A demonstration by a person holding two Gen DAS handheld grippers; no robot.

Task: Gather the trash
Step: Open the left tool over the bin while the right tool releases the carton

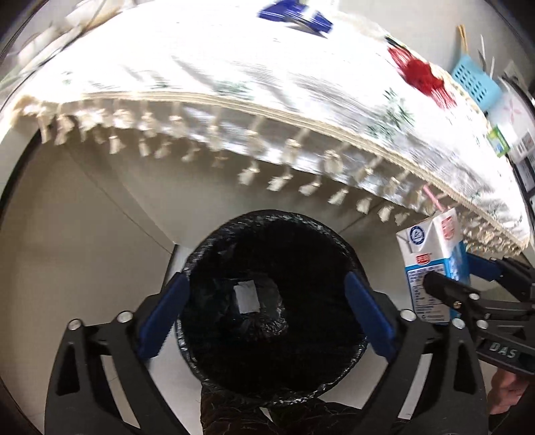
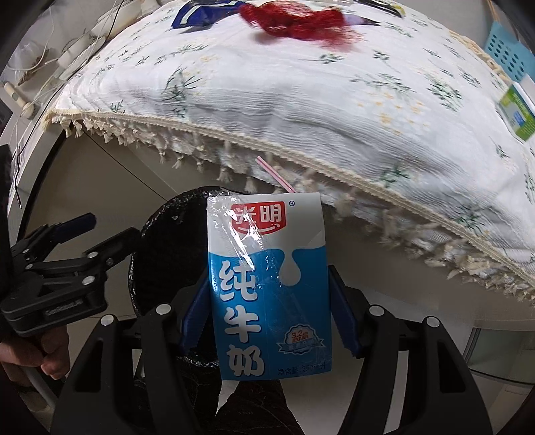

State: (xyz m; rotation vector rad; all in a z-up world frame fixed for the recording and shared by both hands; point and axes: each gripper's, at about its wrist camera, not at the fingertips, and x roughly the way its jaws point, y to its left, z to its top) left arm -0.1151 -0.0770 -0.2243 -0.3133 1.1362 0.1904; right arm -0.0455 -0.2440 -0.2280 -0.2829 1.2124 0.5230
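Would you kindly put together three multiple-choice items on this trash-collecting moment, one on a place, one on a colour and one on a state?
1. Where is the black-lined bin relative to the table with the tasselled tablecloth?
A. On top of the table
B. On the floor, below the cloth's fringe
C. Inside the blue basket

2. What colour is the mesh scrap lying on the tablecloth?
A. Red
B. Yellow
C. Green

3. What is the state of the right gripper?
A. Open and empty
B. Shut on the bin's rim
C. Shut on the milk carton

Answers:
1 B: the left wrist view shows the bin on the floor under the hanging tassels.
2 A: the scrap shows red in both views.
3 C: the blue pads press both sides of the carton, while the left gripper is open with nothing in it.
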